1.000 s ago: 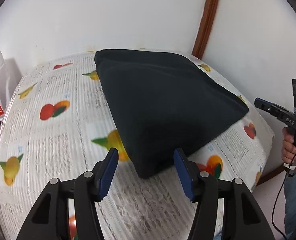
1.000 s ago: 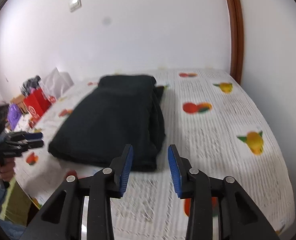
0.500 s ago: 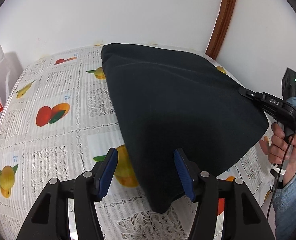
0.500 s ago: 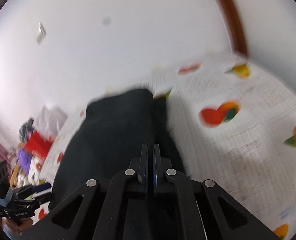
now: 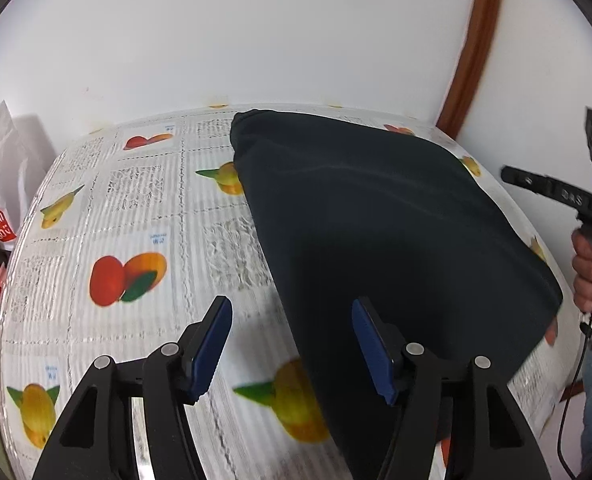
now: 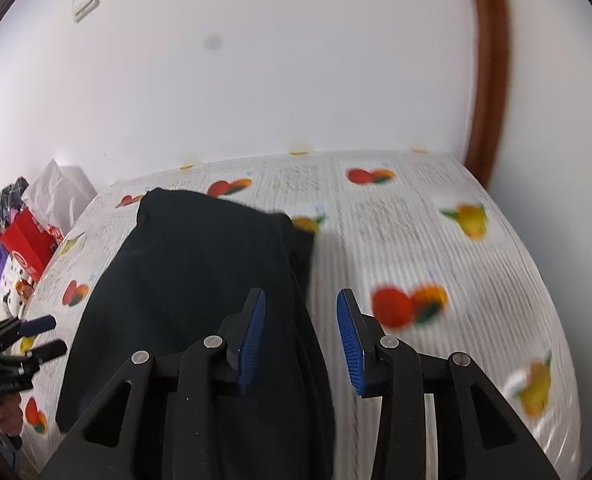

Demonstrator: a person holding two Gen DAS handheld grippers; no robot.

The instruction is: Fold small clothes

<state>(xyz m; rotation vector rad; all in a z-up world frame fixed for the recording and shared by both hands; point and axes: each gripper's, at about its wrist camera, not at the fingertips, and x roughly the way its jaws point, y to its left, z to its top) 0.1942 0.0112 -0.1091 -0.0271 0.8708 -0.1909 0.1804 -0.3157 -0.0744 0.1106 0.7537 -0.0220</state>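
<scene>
Both your grippers hang released over the dark garment (image 5: 375, 240), which lies folded on the fruit-print tablecloth (image 5: 136, 208). Your left gripper (image 5: 292, 344) and right gripper (image 6: 299, 332) have just widened, neither pinching cloth. Next, I judge, you pick an edge for another fold.

Matt cloth on a glossy, ribbed cover

The dark garment (image 5: 375, 232) is soft, matt cloth; the fruit-print cover (image 5: 136, 208) looks like ribbed, lace-textured plastic with a sheen; each hand-held gripper (image 6: 300, 336) has matt black plastic and ridged blue pads (image 6: 252, 340).
</scene>
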